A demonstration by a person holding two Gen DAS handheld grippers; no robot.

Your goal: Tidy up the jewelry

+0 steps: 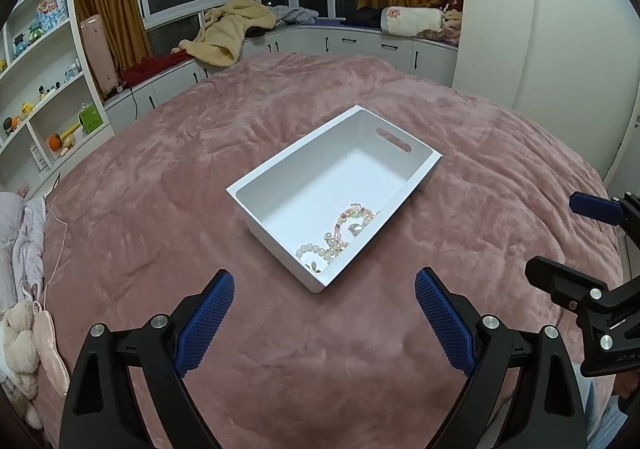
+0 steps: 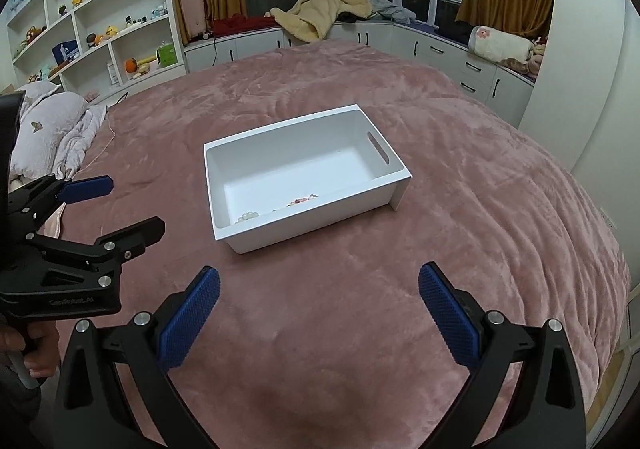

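Pink bed (image 1: 160,177) fills the room. On the left, the left hand-held gripper (image 1: 324,313) is wide open and holds nothing. In the middle sits a white box (image 1: 280,169) with bead jewelry (image 1: 340,237) inside. On the right, the right hand-held gripper (image 2: 320,309) is wide open and holds nothing too. No jewelry shows on the bed, so the job looks nearly done.

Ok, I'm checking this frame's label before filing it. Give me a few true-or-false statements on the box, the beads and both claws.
1. The beads lie inside the white box. True.
2. The left claw is shut on a bracelet. False: it is open and holds nothing.
3. The box stands on a pink blanket. True.
4. The right claw is touching the box. False: it is open and short of it.
5. A lid covers the box. False: it is open-topped.
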